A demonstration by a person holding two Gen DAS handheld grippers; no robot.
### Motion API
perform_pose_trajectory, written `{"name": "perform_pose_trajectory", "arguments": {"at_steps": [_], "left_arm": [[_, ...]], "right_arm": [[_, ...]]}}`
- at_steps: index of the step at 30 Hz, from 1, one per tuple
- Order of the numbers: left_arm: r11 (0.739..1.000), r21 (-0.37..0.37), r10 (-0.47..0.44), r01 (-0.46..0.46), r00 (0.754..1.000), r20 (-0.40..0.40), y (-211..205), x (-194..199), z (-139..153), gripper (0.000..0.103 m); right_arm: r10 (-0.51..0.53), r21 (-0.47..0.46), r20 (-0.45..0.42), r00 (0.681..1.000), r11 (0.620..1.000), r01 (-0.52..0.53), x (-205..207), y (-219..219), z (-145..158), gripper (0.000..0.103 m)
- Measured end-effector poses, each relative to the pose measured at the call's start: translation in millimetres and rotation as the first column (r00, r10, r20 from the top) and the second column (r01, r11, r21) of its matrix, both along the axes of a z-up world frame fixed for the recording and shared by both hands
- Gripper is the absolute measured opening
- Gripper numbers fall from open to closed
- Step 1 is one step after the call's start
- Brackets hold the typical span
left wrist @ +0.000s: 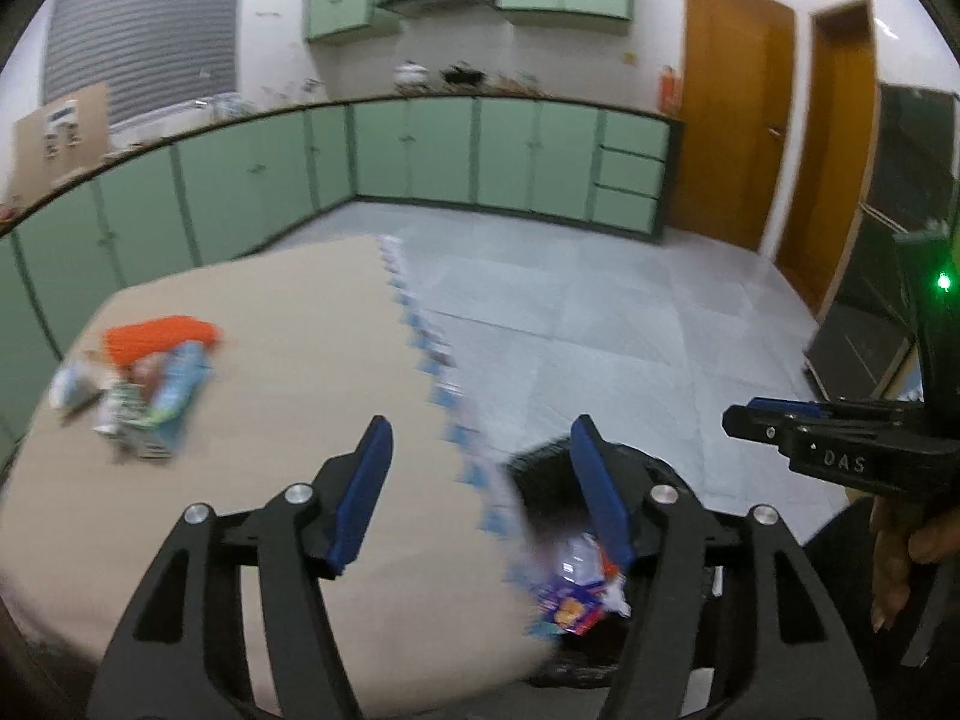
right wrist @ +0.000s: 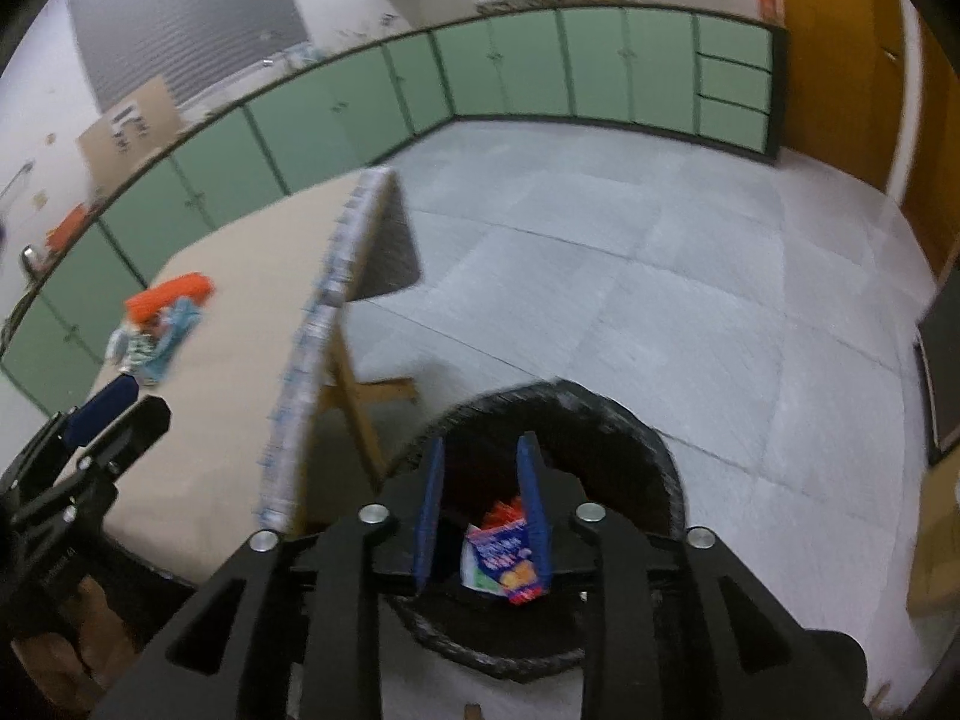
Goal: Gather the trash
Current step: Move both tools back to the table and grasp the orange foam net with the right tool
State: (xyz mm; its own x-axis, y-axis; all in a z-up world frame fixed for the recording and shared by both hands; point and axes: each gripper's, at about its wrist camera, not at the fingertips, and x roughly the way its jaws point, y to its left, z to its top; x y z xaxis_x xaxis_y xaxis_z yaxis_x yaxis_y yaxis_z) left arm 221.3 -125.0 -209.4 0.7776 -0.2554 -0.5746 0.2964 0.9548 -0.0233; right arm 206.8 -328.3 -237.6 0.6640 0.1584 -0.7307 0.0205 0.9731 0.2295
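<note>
On the far left of the table (left wrist: 288, 360) sits the trash pile (left wrist: 150, 384), well apart from my left gripper (left wrist: 480, 492), its fingers spread wide over the table edge. My right gripper (right wrist: 483, 510) hangs over the black bin (right wrist: 654, 450), fingers parted, holding nothing; a blue wrapper (right wrist: 504, 564) lies inside below them

A table (left wrist: 252, 396) with a plain beige top carries a small heap of wrappers (left wrist: 150, 384) near its far left part — an orange one on top. Beside the table, a black bin (right wrist: 648, 450) stands on the grey tiled floor (right wrist: 660, 276).
</note>
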Motion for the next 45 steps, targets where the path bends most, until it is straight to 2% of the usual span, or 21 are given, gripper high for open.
{"name": "perform_pose_trajectory", "arguments": {"at_steps": [2, 6, 15, 20, 24, 30, 33, 37, 44, 45], "left_arm": [[0.999, 0.011, 0.045, -0.046, 0.999, 0.024, 19.3, -3.0, 10.1, 0.068], [0.99, 0.028, 0.139, -0.142, 0.987, 0.074, 65.4, -4.8, 29.0, 0.07], [0.933, 0.018, 0.355, -0.359, 0.928, 0.115, 180.9, 17.3, 45.5, 0.071], [0.921, 0.021, 0.382, -0.388, 0.915, 0.129, 216.5, 34.5, 44.9, 0.071], [0.913, 0.044, 0.397, -0.405, 0.91, 0.121, 243.6, 56.3, 31.5, 0.071], [0.9, 0.002, 0.434, -0.436, 0.896, 0.088, 276.4, 78.2, 12.5, 0.071], [0.898, -0.021, 0.439, -0.439, 0.894, 0.084, 281.5, 87.2, 7.1, 0.071], [0.906, 0.016, 0.419, -0.422, 0.903, 0.1, 285.8, 94.0, -1.5, 0.071], [0.905, -0.026, 0.426, -0.425, 0.902, 0.07, 307.9, 104.7, -8.9, 0.068], [0.904, -0.029, 0.428, -0.427, 0.901, 0.069, 308.9, 105.3, -9.5, 0.068]], "right_arm": [[0.036, 0.001, 0.027, 0.999, 0.999, -0.036, 5.2, 18.7, 7.8, 0.035], [0.138, -0.005, 0.066, 0.988, 0.99, -0.138, 24.7, 66.1, 23.1, 0.035], [0.343, -0.037, 0.158, 0.926, 0.939, -0.341, 69.7, 174.3, 50.2, 0.037], [0.437, -0.062, 0.195, 0.878, 0.899, -0.434, 96.9, 241.5, 50.1, 0.037], [0.475, -0.059, 0.19, 0.859, 0.879, -0.473, 122.9, 279.2, 43.6, 0.037], [0.518, -0.081, 0.183, 0.835, 0.855, -0.512, 160.2, 328.9, 26.9, 0.04], [0.53, -0.102, 0.182, 0.828, 0.848, -0.521, 175.2, 351.3, 15.7, 0.04], [0.537, -0.104, 0.172, 0.826, 0.843, -0.527, 192.3, 369.8, -0.9, 0.04], [0.54, -0.133, 0.142, 0.83, 0.841, -0.524, 212.2, 386.2, -16.6, 0.04], [0.542, -0.131, 0.133, 0.83, 0.839, -0.528, 214.6, 387.1, -18.8, 0.034]]}}
